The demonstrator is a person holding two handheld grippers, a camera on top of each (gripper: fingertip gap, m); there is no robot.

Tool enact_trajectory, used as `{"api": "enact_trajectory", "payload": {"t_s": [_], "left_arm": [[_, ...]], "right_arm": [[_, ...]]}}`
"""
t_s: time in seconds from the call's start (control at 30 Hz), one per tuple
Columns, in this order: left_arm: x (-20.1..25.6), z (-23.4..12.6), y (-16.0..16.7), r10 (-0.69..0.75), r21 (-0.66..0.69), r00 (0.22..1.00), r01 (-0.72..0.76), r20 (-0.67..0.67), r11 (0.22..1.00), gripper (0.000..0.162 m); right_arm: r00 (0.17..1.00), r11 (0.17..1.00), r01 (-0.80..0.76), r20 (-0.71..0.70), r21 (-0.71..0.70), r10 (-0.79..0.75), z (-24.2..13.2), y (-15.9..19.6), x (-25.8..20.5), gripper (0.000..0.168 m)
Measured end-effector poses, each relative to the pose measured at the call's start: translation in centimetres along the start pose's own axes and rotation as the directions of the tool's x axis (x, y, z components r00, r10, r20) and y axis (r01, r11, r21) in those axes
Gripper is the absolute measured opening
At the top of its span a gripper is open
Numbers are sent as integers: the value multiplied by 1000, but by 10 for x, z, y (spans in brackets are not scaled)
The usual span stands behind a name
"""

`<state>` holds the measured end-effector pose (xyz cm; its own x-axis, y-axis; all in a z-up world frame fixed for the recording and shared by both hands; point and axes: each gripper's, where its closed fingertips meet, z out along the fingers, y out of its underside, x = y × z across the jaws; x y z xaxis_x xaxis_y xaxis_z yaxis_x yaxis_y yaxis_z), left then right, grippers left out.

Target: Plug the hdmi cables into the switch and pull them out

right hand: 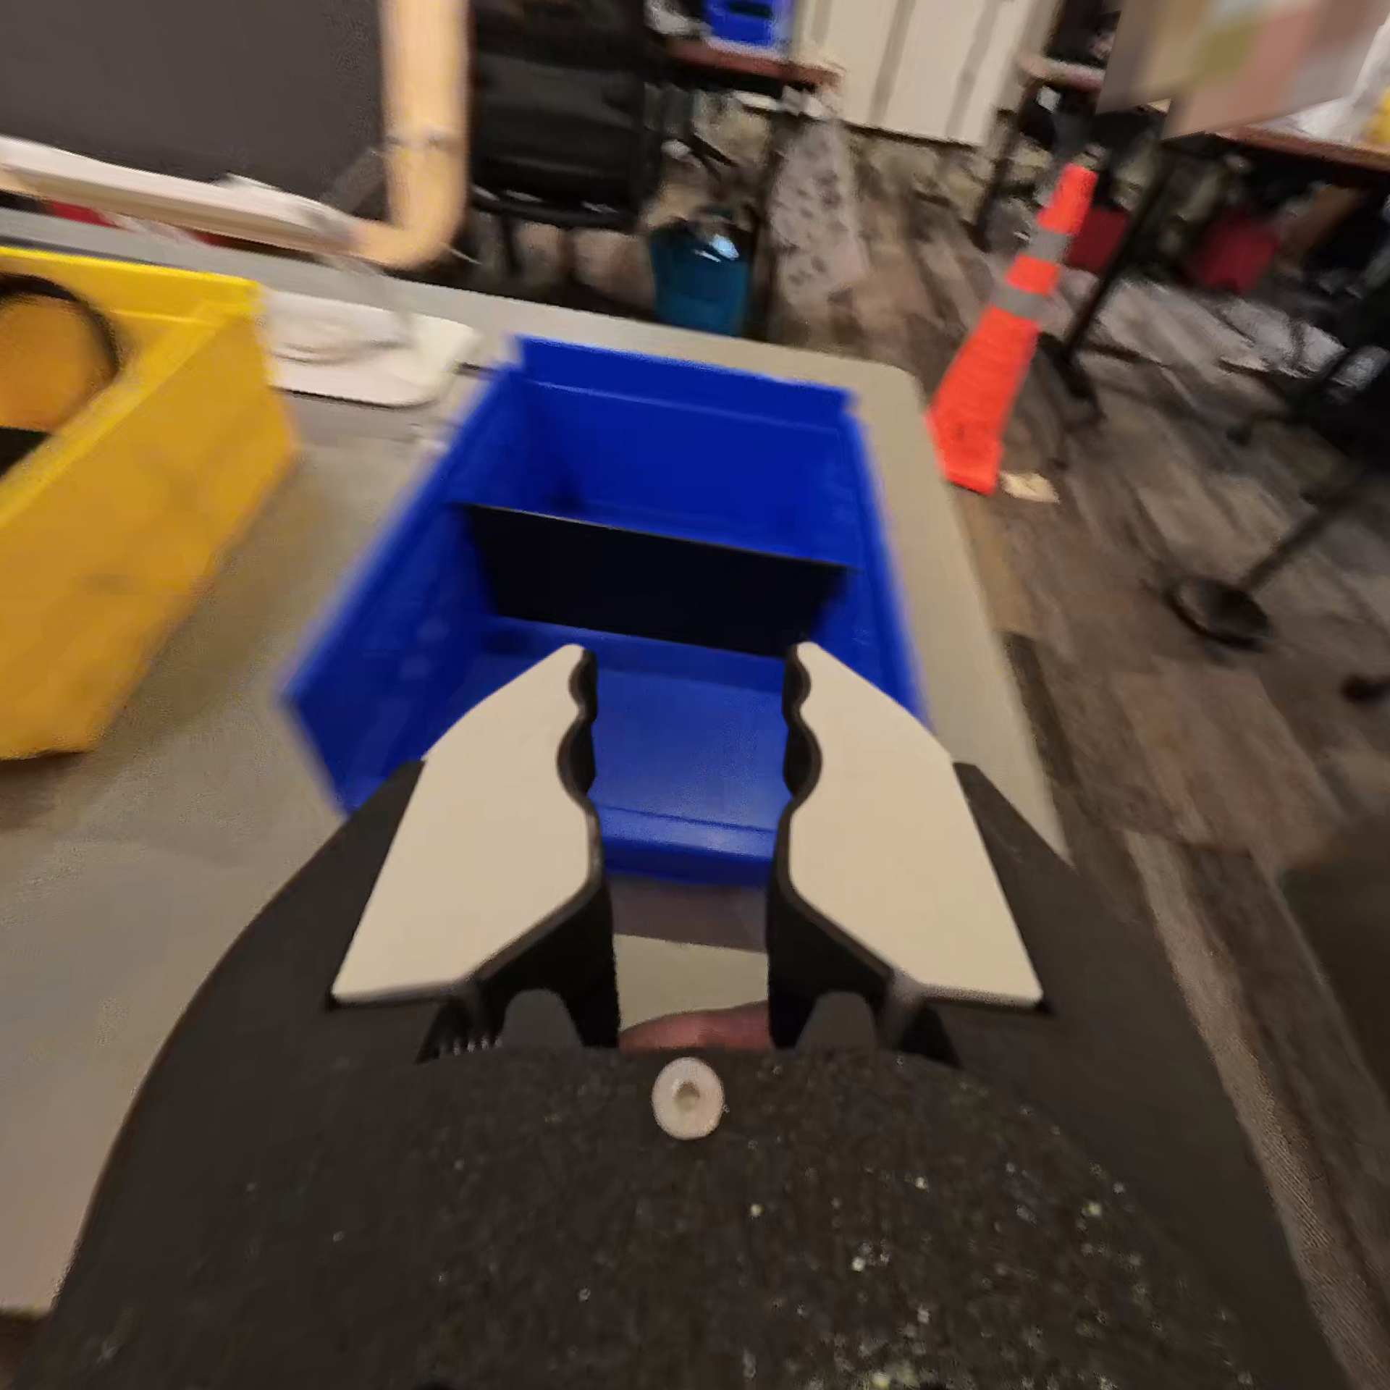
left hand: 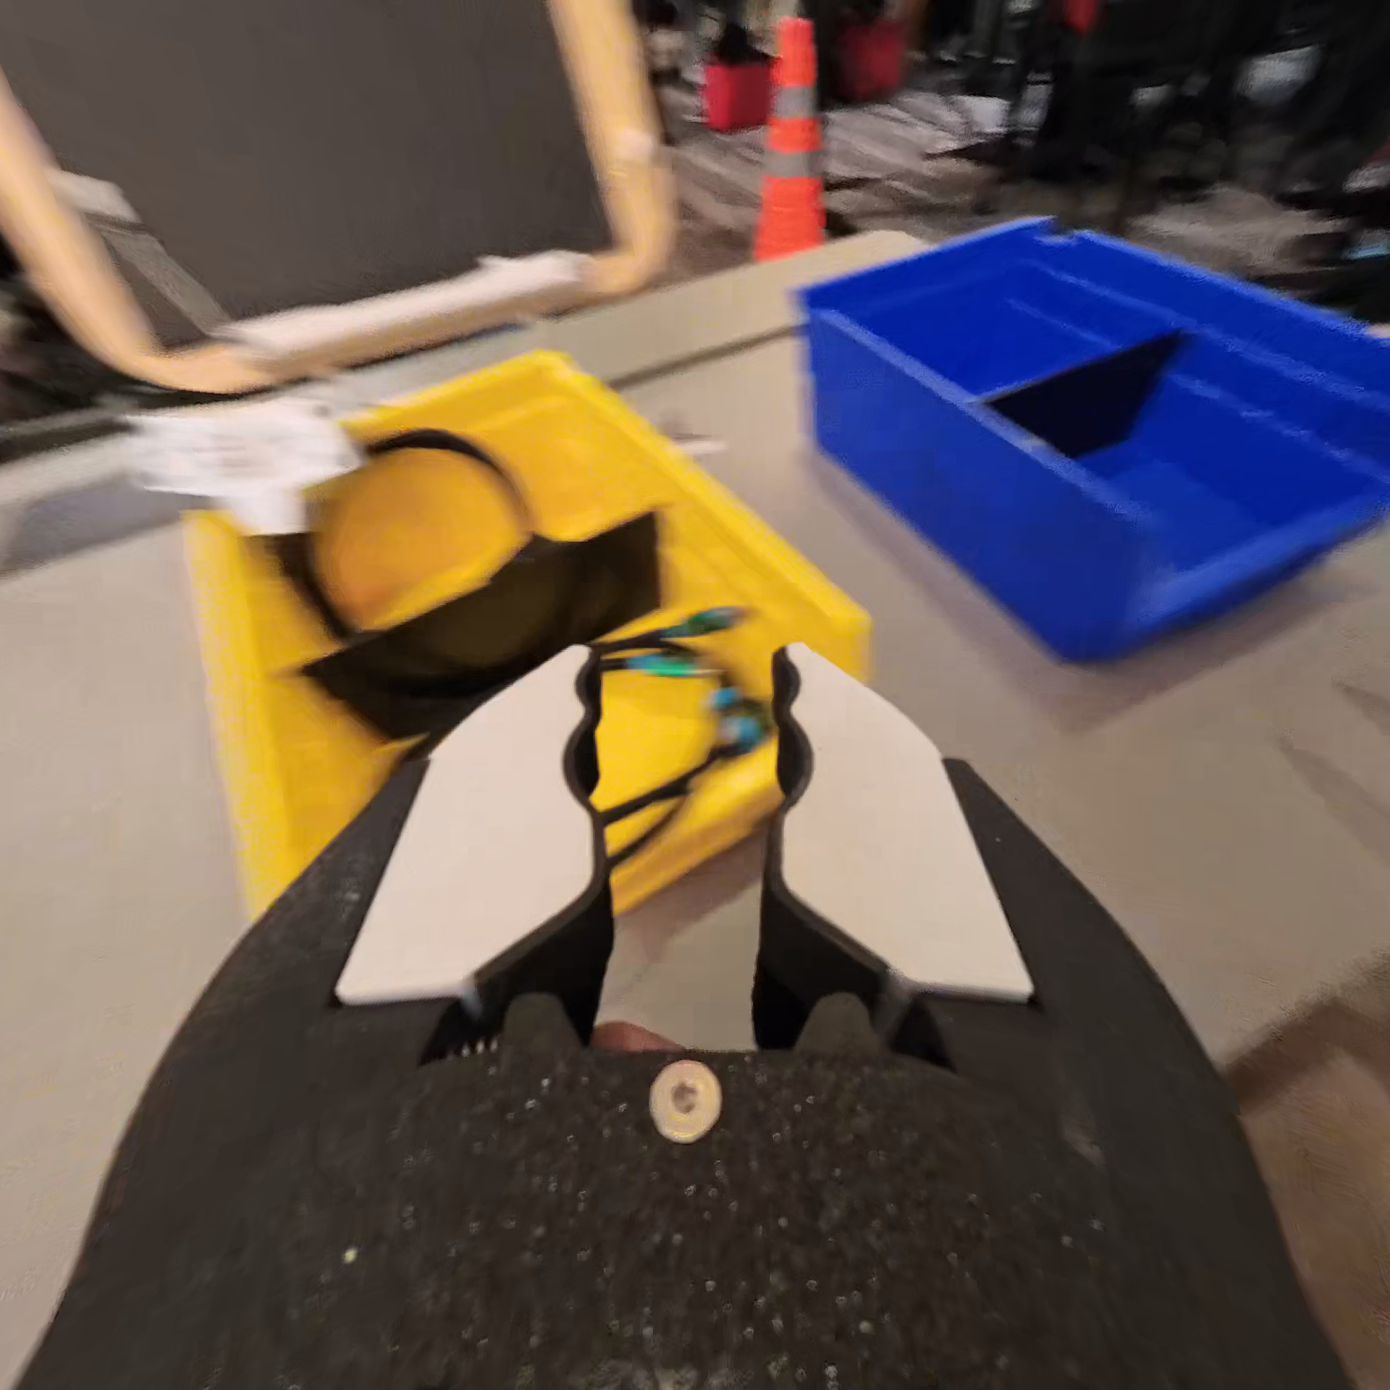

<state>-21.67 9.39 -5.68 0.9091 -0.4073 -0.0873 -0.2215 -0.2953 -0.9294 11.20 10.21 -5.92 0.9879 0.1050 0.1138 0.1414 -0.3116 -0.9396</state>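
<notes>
In the left wrist view a yellow bin [left hand: 790, 579] sits on the grey table, split by a black divider [left hand: 489, 617]. Its near compartment holds thin black cables with green and blue plug ends [left hand: 677, 666]; a black cable loop [left hand: 451, 451] lies in the far compartment. My left gripper [left hand: 684, 662] is open and empty, hovering over the bin's near compartment. In the right wrist view my right gripper [right hand: 688, 662] is open and empty over the near compartment of a blue bin [right hand: 361, 639]. No switch shows in either view. Both views are blurred.
The blue bin [left hand: 978, 526] stands right of the yellow bin [right hand: 135, 526], with a black divider [right hand: 647, 579] and nothing visible inside. White papers [right hand: 361, 353] lie at the table's back. An orange cone [right hand: 1000, 338] stands on the floor past the table's right edge.
</notes>
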Motion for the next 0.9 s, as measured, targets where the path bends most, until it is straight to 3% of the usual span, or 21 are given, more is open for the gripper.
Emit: {"api": "enact_trajectory", "payload": {"t_s": [0.1,0.17,0.23,0.3,0.37,0.4,0.53,0.63,0.9], "left_arm": [[-95,-28,13,38,-15,967,-35,251,999,46],[-117,-20,47,-18,-135,975,49,220,990,52],[-104,-2,86,-160,-288,986,168,52,943,54],[-98,14,111,-268,-347,963,248,-8,904,48],[-108,23,115,-290,-315,957,279,15,907,23],[-112,26,115,-266,-301,964,260,23,918,18],[-137,24,111,-52,-271,984,98,171,957,5],[-168,11,117,-169,-227,965,213,199,950,2],[-304,-33,141,-198,-172,932,259,304,951,1]], "right_arm": [[962,993,-104,258,56,87,16,-15,-113,55],[890,971,-232,391,-53,235,40,-5,-190,69],[851,960,-223,445,-171,277,59,16,-244,74],[872,957,-204,405,-208,274,80,35,-262,59],[864,947,-190,413,-261,287,91,48,-278,21],[877,943,-189,385,-273,288,96,51,-279,16],[939,945,-197,228,-260,259,91,44,-286,9],[956,956,-207,164,-209,243,81,33,-313,9],[962,983,-81,246,-164,120,108,6,-451,8]]}}
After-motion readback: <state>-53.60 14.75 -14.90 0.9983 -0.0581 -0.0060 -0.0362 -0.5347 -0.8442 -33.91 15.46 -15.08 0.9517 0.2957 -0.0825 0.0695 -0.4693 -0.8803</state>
